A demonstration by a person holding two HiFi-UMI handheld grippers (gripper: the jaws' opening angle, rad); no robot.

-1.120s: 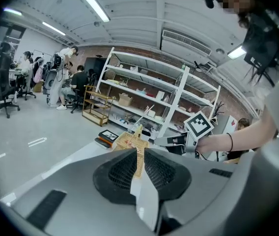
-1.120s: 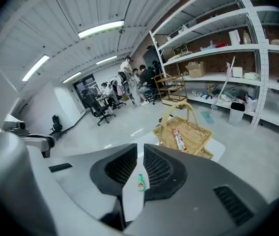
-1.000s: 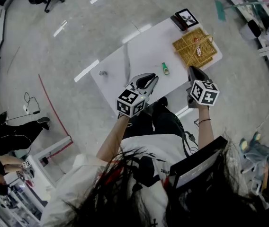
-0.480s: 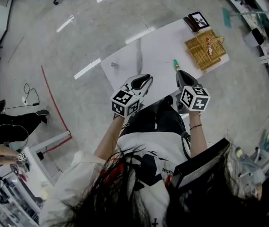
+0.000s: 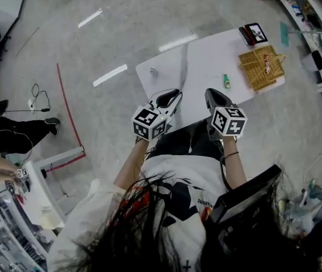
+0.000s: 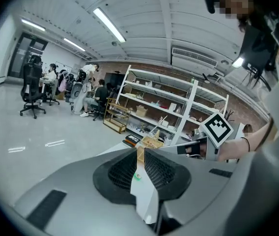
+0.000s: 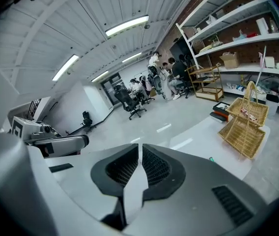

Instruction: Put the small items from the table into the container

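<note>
The wicker basket [image 5: 261, 67] stands at the right end of the white table [image 5: 200, 61], with something small inside it. A green item [image 5: 227, 81] lies left of the basket, and a small grey item [image 5: 153, 71] sits near the table's left end. My left gripper [image 5: 171, 97] and right gripper [image 5: 213, 97] hover side by side over the table's near edge. Both are shut with nothing in them. The left gripper view looks past the left gripper [image 6: 140, 151] to the green item [image 6: 136, 176] and the basket [image 6: 149, 142]. In the right gripper view, the basket [image 7: 247, 122] is off to the right of the right gripper [image 7: 140, 146].
A dark case and a framed picture [image 5: 253, 33] lie at the table's far right corner. Shelving [image 7: 237, 58] runs along the wall beyond the basket. Office chairs and people [image 6: 80, 90] are across the room. A red line [image 5: 64, 106] is marked on the floor to the left.
Both grippers have moved left along the table's near edge. The right one has come away from the basket, past the green item. Both have stayed shut.
</note>
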